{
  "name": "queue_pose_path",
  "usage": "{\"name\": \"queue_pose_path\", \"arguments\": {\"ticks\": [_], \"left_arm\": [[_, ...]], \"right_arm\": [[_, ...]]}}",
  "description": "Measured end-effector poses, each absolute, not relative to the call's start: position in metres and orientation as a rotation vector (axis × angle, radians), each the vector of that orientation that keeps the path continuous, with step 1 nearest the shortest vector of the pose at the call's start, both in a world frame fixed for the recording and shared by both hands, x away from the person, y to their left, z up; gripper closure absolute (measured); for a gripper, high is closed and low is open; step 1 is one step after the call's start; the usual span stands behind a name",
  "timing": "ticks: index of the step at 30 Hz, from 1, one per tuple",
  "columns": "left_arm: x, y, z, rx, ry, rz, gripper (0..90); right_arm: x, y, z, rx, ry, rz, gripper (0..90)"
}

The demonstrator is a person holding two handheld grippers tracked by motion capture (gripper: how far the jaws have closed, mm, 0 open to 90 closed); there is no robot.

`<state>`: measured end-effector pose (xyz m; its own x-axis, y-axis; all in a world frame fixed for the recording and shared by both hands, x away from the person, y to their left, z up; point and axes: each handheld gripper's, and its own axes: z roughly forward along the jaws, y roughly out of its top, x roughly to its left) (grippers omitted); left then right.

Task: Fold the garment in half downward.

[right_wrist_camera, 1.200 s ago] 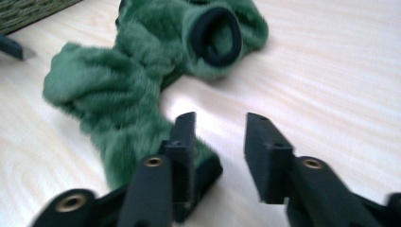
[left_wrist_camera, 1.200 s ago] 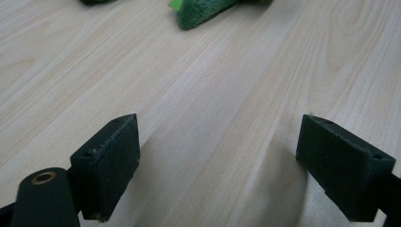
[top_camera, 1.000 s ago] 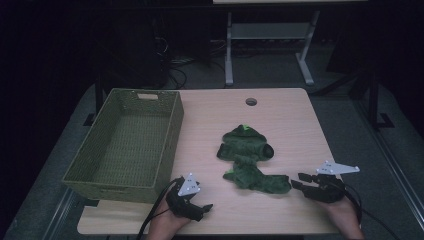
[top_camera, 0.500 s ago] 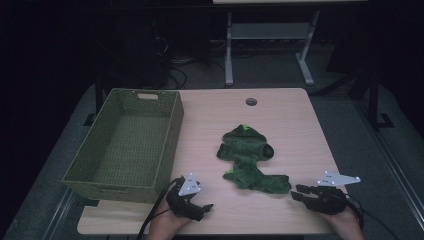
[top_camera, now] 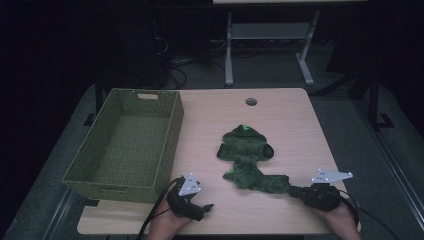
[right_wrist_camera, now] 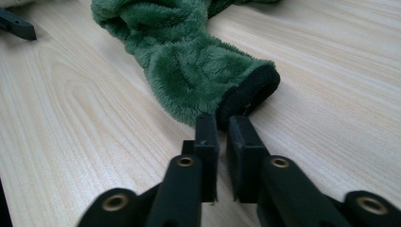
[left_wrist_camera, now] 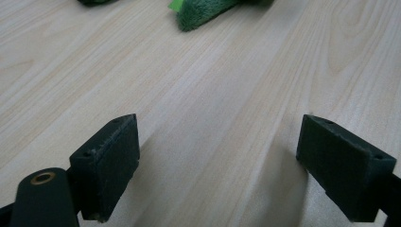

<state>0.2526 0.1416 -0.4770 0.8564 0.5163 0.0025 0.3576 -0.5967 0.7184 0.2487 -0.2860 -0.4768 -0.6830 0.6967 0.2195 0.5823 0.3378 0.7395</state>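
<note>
Claw status, right side: the right claw (right_wrist_camera: 222, 124) stands nearly closed at the black cuff (right_wrist_camera: 249, 92) of the green plush garment (top_camera: 248, 157), and its jaws have just been closing. In the right gripper view the jaw tips meet the lower edge of the cuff, with a narrow gap visible between the jaws behind the tips; the pinch appears to take in only the thin edge of the cuff, and how much fabric is caught cannot be told. The left claw (left_wrist_camera: 222, 165) rests low over bare table (left_wrist_camera: 213, 85) with its jaws wide apart and nothing between them; a corner of the garment lies well ahead of it. The garment lies crumpled on the table right of centre, its sleeve running toward the right claw, apart from the woven basket (top_camera: 87, 165) standing empty at the table's left side. Risk assessment: a pinch limited to the cuff edge may slip free when the garment is lifted or dragged, because the pile is soft and the bite shallow; a lift by one sleeve would also leave the body hanging long, so that it may catch on the basket rim during transfer. Change from the earlier frames: the right claw was open beside the sleeve end and is now closed on it; garment, basket and left claw are unchanged in position.
</note>
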Motion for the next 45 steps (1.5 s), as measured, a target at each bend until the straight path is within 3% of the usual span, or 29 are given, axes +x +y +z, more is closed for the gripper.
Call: {"name": "queue_pose_path", "arguments": {"ticks": [21,45], "left_arm": [[0.252,0.141,-0.477,2.270,0.636,0.268,13.3],[0.252,0.141,-0.477,2.270,0.637,0.266,13.2]], "right_arm": [[0.257,-0.273,-0.442,0.968,2.419,1.349,86.5],[0.289,-0.206,-0.418,0.727,2.506,1.465,86.4]]}}
